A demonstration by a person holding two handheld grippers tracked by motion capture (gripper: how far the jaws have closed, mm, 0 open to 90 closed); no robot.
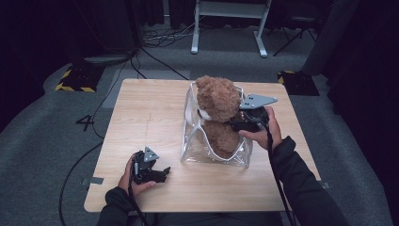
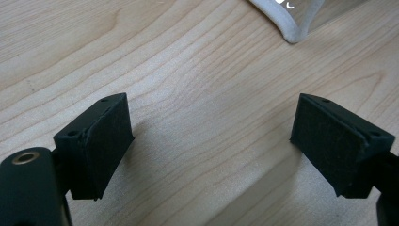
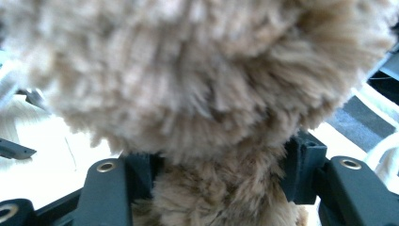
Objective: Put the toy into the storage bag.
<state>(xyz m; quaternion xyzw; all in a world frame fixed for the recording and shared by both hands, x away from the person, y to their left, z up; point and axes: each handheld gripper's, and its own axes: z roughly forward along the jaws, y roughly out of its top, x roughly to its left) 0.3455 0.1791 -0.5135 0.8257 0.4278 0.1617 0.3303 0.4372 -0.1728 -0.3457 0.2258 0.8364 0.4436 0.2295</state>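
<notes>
Upright, teddy bear [image 1: 217, 110] stands in clear bag [image 1: 193, 146], head toward the table's far edge.

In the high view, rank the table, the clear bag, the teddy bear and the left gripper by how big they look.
1. table
2. clear bag
3. teddy bear, close to the bag
4. left gripper

Left claw [image 1: 162, 173] held low near the bench's [image 1: 141, 108] front edge, jaws wide apart, nothing between them, right claw [image 1: 234, 123] raised, forearm extended forward, jaws flanking brown plush fur.
</notes>
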